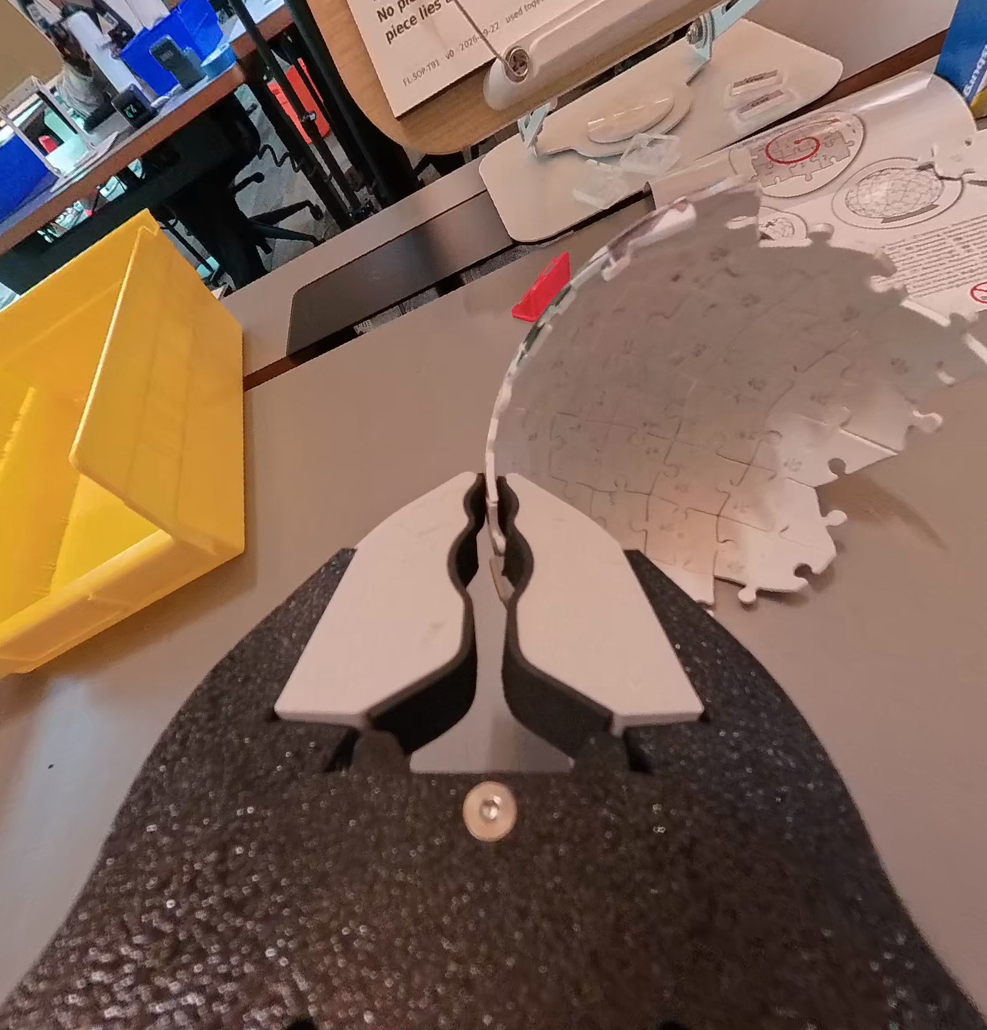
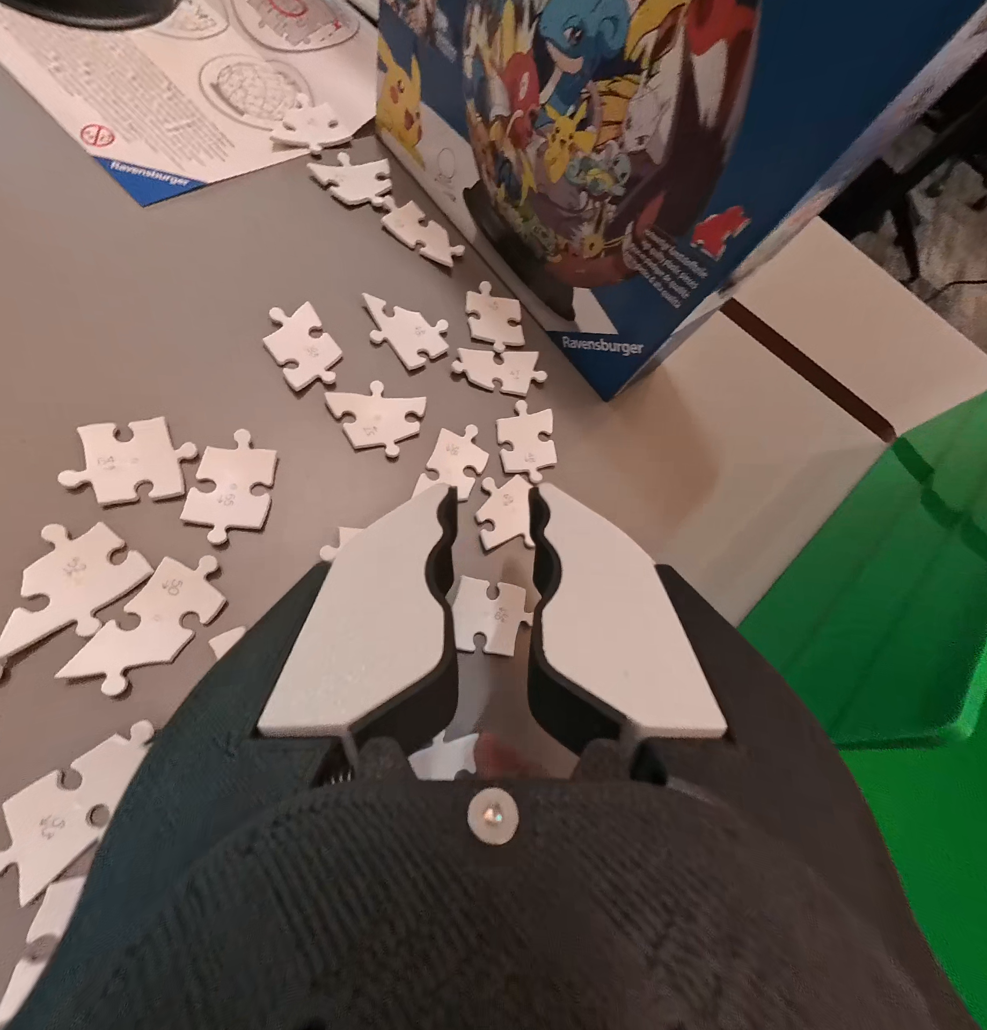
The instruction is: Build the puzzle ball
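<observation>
In the left wrist view my left gripper (image 1: 494,490) is shut on the rim of the partly built puzzle ball (image 1: 692,401), a curved white shell of joined pieces with its hollow inside facing me and its lower edge on the grey table (image 1: 368,446). In the right wrist view my right gripper (image 2: 492,493) is open and empty, hovering over several loose white puzzle pieces face down on the table. One loose piece (image 2: 505,515) lies between its fingertips and another piece (image 2: 491,616) lies farther back between the fingers.
A yellow bin (image 1: 106,446) stands at the left. A red clip (image 1: 544,287), a white stand (image 1: 636,111) and the instruction sheet (image 1: 870,212) lie behind the shell. The puzzle box (image 2: 619,167) stands beyond the loose pieces, the instruction sheet (image 2: 173,83) at far left, a green bin (image 2: 898,585) at right. The tips of one gripper are about 45 cm away from the tips of the other. From my left tips it is roughly 15 cm to the red clip (image 1: 544,287); from my right, 40 cm.
</observation>
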{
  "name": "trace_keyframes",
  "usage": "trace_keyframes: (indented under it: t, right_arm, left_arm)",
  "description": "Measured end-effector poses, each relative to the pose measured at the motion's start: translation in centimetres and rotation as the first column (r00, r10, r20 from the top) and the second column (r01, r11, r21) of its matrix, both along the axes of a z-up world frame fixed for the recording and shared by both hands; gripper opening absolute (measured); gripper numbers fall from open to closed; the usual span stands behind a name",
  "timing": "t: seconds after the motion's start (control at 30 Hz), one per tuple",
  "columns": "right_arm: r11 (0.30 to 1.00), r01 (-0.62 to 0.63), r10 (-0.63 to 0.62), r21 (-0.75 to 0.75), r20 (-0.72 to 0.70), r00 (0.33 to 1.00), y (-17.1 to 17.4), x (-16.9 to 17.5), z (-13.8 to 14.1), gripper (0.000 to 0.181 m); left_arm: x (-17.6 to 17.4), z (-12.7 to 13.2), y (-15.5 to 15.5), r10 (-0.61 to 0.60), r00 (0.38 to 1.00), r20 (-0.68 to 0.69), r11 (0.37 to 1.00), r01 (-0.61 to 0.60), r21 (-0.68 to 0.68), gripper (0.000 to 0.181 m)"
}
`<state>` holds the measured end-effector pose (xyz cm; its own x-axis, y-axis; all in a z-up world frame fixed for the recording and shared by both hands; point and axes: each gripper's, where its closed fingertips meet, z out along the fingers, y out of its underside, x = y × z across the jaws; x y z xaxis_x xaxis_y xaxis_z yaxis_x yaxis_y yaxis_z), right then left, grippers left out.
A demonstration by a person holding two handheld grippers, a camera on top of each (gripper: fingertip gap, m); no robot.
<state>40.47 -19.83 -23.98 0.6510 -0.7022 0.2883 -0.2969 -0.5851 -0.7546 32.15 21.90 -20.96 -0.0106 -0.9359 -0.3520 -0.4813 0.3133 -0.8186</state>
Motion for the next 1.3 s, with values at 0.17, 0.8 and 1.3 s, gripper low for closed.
trace_keyframes:
  t: [0.17,0.8,1.3]
  right_arm:
    - [1.0,-0.003,0.004,0.009,-0.102,0.995,-0.4,-0.6,-0.8,0.028]
    - [0.997,0.045,-0.05,-0.055,-0.091,0.995,0.4,2.3,2.1,0.027]
    - [0.996,0.09,-0.09,-0.009,-0.12,0.989,-0.5,2.1,1.0,0.03]
  left_arm:
    - [0.1,0.0,-0.1,-0.004,1.0,-0.004,1.0,0.004,0.007,0.003]
    - [0.2,0.0,-0.1,-0.011,1.0,-0.007,1.0,0.011,0.01,0.003]
    - [0.3,-0.2,-0.3,-0.026,1.0,-0.01,1.0,0.026,0.008,0.003]
